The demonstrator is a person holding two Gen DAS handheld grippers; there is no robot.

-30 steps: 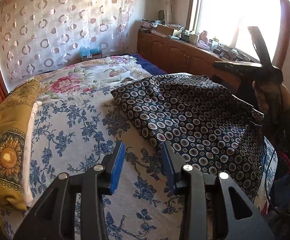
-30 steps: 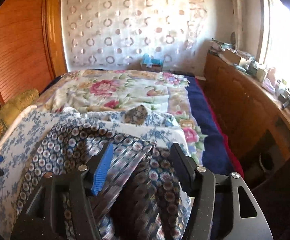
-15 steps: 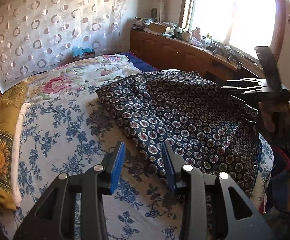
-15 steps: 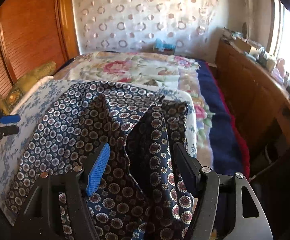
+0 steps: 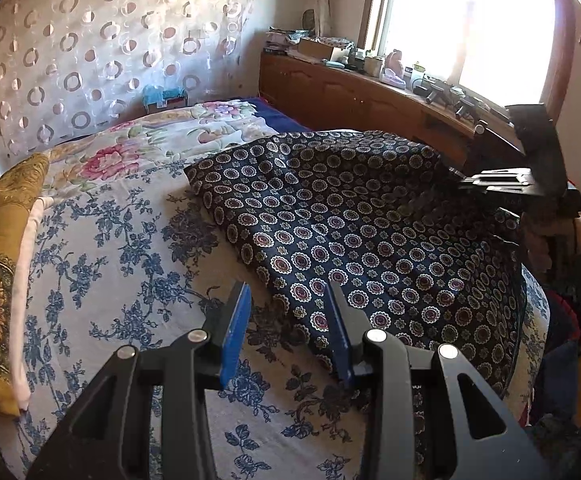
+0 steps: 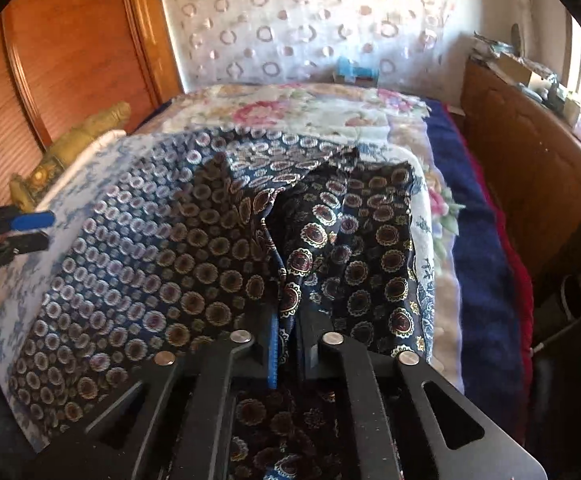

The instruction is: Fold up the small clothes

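Right tool (image 6: 286, 340) has just closed, pinching a fold of the dark medallion-print garment (image 5: 370, 232) on the bed (image 5: 122, 248). Left tool (image 5: 286, 320) narrow, empty, hovering at the garment's 7 o'clock edge.

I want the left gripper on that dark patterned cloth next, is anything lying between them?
Nothing visible. The left gripper is open over bare floral sheet, with the dark patterned garment's edge just ahead. The right gripper has just closed on it.
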